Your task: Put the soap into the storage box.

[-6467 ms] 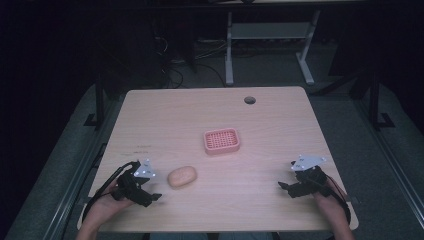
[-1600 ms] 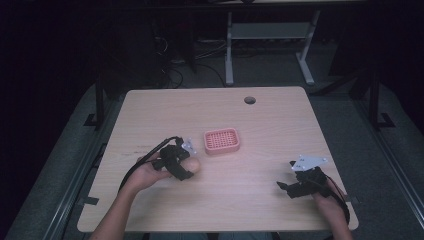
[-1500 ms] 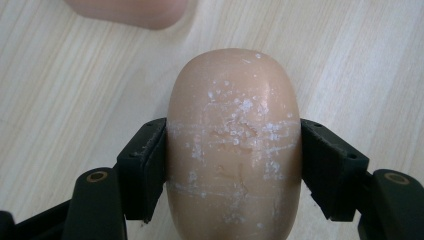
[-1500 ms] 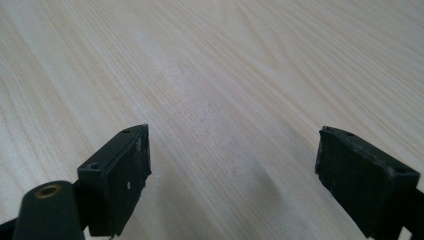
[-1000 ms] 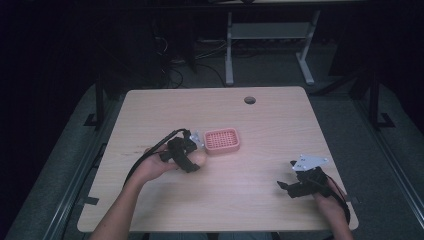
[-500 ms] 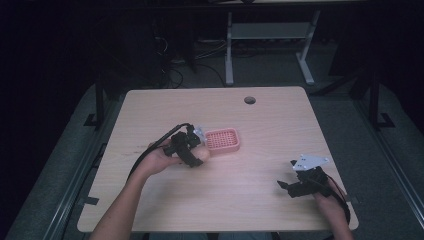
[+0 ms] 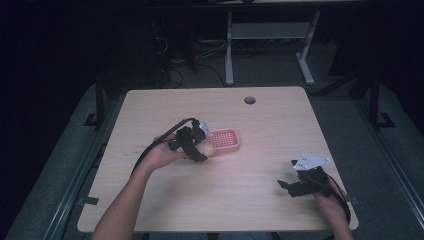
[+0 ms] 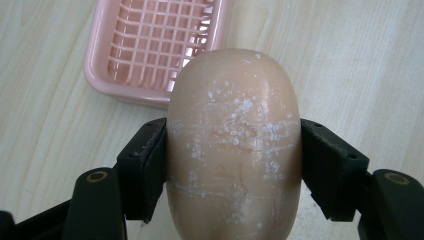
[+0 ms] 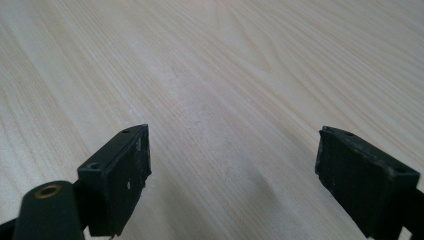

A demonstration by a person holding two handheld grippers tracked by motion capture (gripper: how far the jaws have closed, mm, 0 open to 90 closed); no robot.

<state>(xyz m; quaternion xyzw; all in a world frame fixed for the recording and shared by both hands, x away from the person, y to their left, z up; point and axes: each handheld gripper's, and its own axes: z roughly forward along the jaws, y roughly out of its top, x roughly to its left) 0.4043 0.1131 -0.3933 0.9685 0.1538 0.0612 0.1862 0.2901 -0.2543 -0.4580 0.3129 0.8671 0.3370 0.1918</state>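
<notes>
- Beige soap bar (image 8: 234,145), oval and smooth, sits clamped across its middle between the two black jaws of my left claw (image 8: 234,167); it is lifted off the tabletop (image 7: 260,120) and hangs just beside the near edge of the pink soap dish (image 8: 150,50).
- Seen from the high view, my left claw (image 7: 196,146) holds the bar right at the dish's (image 7: 225,140) left end, not yet over its slotted floor.
- Handling, as I judge it: the bar is stiff and fairly light, but its rounded sides give the flat pads little to bite, so it could slide out if I tilt or squeeze unevenly. White scuffs and flecks on its face suggest a dry surface, which helps the grip.
- Best hold is where I have it, across the short width at the middle, long axis pointing forward.
- Faint raised marks show on the bar's top face, too worn to read; no writing on the dish.
- My right claw (image 7: 295,186) rests at the tabletop's near right corner, jaws spread wide with nothing between them.
</notes>
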